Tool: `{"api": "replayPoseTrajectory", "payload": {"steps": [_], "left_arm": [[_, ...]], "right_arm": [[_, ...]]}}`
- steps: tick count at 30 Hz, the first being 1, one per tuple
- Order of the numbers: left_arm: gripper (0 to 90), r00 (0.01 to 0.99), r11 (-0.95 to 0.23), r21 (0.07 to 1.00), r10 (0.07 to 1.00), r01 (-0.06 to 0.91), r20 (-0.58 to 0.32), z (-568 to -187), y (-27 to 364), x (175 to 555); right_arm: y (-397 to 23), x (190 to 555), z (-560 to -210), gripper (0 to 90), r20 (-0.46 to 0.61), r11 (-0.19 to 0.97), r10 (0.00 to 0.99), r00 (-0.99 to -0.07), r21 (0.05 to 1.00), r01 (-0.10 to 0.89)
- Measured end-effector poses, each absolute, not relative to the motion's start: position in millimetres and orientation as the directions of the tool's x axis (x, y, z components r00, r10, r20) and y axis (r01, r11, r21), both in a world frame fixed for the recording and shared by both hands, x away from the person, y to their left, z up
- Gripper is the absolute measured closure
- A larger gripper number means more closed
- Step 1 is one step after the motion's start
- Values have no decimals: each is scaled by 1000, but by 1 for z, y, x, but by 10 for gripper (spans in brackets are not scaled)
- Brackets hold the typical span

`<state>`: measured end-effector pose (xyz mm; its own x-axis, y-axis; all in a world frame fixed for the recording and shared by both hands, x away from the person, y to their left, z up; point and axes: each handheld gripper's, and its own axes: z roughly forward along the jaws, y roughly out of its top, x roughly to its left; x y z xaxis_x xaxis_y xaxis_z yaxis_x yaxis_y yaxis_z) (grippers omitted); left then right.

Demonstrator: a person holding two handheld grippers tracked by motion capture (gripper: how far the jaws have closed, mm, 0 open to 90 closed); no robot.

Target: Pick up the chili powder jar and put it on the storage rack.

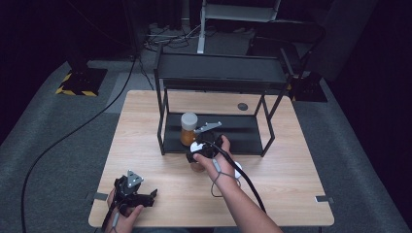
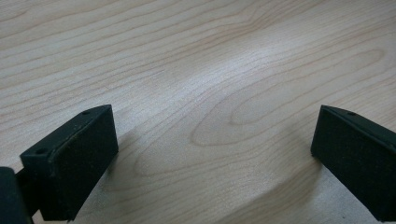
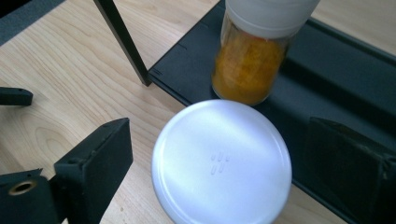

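A jar with a white lid [image 3: 222,163] is seen in the lower middle of the right gripper view, standing on the wooden table [image 1: 145,145] just in front of the black shelf rack [image 1: 214,141]. In the high view this jar is mostly hidden under the right hand [image 1: 214,155], near the middle of the frame. The right gripper [image 3: 219,163] is held over it, with one jaw on each side of the lid. A gap can be seen between the left jaw and the lid, so the jar is not squeezed yet; the jaws are released and nothing is held.

The jar stands up straight. Its long line runs up and down, and the lid is pointed up at the camera.

A second jar with orange powder [image 3: 247,65] stands on the low shelf of the rack, in the upper middle of the right gripper view, very close behind the first jar. It could be bumped and knocked over if the gripper is pushed forward. The lid is smooth and round, so the first jar could slip or tip if it is grabbed off its middle. The far jaw could also be caught on the shelf edge.

The left gripper [image 1: 136,191] is rested at the lower left of the high view, with its jaws wide apart over bare wood and nothing held
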<state>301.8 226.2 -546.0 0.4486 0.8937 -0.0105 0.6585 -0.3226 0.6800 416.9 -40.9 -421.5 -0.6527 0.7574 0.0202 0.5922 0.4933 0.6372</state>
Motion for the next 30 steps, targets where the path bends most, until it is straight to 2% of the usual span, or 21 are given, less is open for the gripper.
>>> {"api": "replayPoseTrajectory", "payload": {"steps": [9, 14, 18, 30], "left_arm": [[2, 450, -324, 680, 893, 657, -10, -546, 226, 302], [2, 450, -323, 680, 893, 658, -11, -546, 226, 302], [2, 451, -323, 682, 893, 656, -10, -546, 226, 302], [2, 451, -324, 682, 892, 656, -10, -546, 226, 302]], "right_arm": [[-38, 421, -426, 155, 32, 518, 759, -650, 575, 633], [-35, 424, -429, 222, 54, 536, 748, -661, 539, 651], [-34, 425, -430, 298, 32, 547, 755, -654, 518, 657], [-34, 423, -429, 311, -2, 560, 756, -655, 521, 645]]}}
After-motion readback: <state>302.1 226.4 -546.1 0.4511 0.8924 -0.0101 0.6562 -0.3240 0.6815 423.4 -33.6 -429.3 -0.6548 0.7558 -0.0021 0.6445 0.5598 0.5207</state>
